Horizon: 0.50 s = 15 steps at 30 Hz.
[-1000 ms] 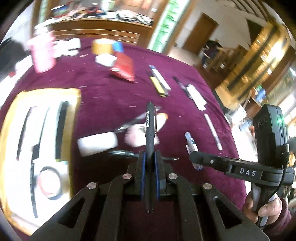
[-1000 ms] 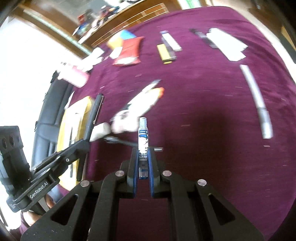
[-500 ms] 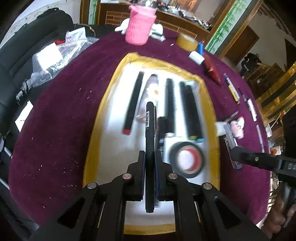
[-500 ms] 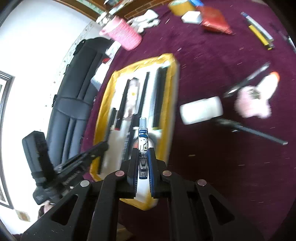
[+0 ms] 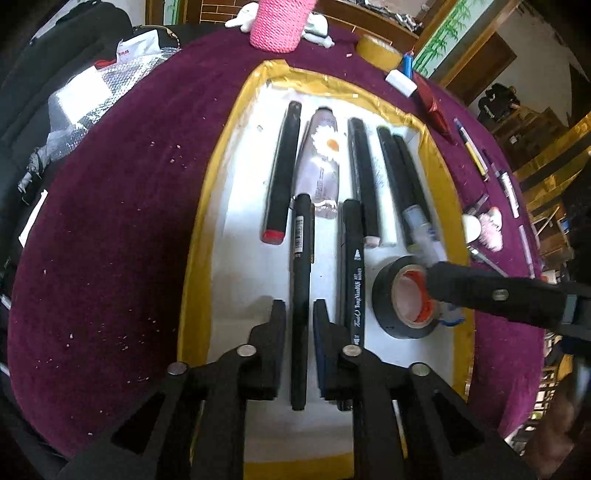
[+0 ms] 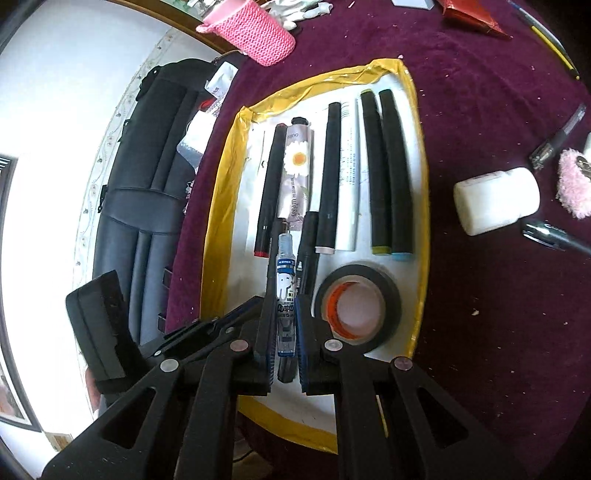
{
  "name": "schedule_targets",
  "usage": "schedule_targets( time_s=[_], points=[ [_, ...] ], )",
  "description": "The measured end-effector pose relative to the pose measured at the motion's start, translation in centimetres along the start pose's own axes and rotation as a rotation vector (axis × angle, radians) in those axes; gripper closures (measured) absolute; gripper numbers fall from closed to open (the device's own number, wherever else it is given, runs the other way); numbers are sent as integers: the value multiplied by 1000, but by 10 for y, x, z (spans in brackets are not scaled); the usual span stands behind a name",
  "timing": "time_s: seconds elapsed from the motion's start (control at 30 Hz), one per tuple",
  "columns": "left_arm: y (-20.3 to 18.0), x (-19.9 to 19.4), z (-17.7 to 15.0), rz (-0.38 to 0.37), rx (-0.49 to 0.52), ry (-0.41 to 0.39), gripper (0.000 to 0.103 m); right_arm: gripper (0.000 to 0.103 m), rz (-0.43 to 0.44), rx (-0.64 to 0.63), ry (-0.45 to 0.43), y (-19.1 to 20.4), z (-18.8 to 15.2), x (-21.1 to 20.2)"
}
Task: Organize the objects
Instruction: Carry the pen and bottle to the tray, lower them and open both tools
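Black pen now lies loose between the opening left gripper over the tray

I seem to be working in a lived-in home room, perhaps a sitting or dining room, not a lab or shop. Under my tools lies a round table in plum velvet cloth, strewn with household oddments; ahead of them stands a pink crocheted holder, and beyond it a wooden sideboard piled with clutter. To the left of my tools sits a black leather seat, and far right are wooden doors and gilt furniture.
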<state>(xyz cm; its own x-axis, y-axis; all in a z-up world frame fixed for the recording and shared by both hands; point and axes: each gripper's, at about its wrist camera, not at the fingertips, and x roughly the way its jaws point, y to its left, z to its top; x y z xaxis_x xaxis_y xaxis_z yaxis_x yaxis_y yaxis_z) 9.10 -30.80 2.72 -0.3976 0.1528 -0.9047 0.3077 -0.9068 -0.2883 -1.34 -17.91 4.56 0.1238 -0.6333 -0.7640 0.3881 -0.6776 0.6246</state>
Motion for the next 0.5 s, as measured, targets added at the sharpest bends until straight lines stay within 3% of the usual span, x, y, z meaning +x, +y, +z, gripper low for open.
schedule_targets(
  time_s=[0.3,0.5],
  points=[
    [27,-58,0,-35,-75,-114,77,95,31,-6,80,26,9,41],
    [46,-64,-3,-37,-113,-124,76,95,6,-28,141,39,6,74]
  ],
)
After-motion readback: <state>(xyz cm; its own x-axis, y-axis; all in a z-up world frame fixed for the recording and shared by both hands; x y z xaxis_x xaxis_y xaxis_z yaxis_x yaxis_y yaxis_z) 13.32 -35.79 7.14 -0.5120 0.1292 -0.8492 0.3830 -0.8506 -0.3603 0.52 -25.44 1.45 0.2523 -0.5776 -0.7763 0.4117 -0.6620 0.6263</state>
